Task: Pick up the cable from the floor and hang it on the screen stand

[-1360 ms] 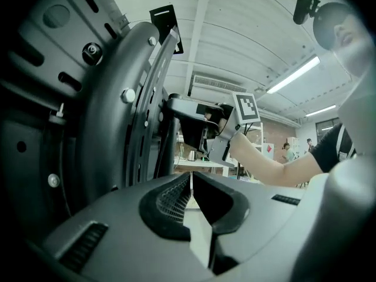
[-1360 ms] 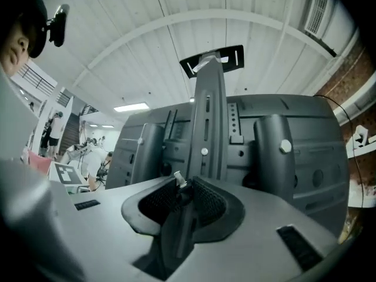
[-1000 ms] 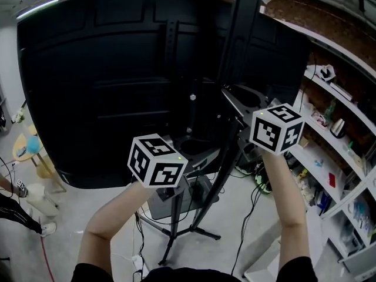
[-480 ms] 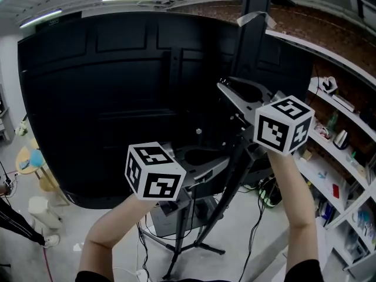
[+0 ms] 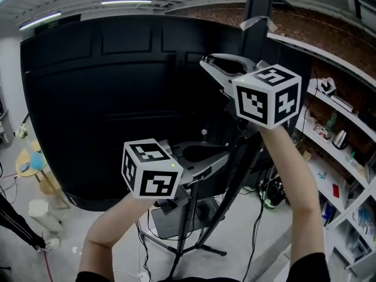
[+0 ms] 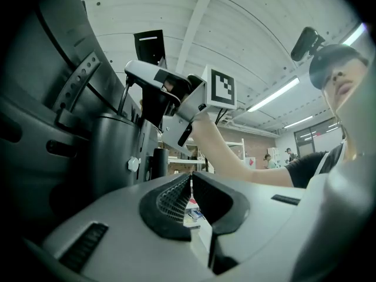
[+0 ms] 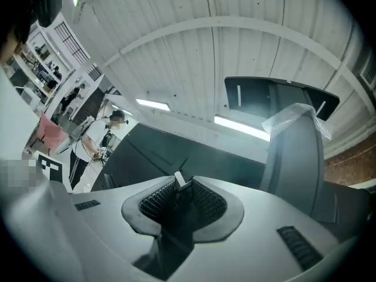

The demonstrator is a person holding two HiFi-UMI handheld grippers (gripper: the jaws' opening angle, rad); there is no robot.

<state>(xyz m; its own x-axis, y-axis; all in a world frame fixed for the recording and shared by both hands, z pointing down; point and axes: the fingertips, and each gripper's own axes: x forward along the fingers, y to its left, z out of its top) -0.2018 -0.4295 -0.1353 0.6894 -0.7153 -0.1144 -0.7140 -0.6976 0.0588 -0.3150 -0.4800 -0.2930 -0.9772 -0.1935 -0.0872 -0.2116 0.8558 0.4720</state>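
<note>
The big black screen (image 5: 106, 98) fills the head view, its back toward me, with the dark stand pole (image 5: 257, 16) rising at its right. My right gripper (image 5: 207, 61) is held high beside that pole. Its pads are shut on a dark cable end with a white tip (image 7: 178, 183). The pole (image 7: 294, 151) stands just to the right in the right gripper view. My left gripper (image 5: 202, 151) is lower, in front of the screen, with its jaws shut (image 6: 190, 187) and nothing visible between them. It looks up at the right gripper (image 6: 157, 93).
White shelves (image 5: 335, 134) with small items run along the right wall. A tripod carrying a grey box (image 5: 176, 216) stands on the floor below my arms. A small round table (image 5: 29, 160) sits at far left. A person (image 7: 97, 135) stands beyond the screen.
My right gripper has risen and swung left, up beside the stand pole, with the cable end still in it. The left gripper has risen slightly.
</note>
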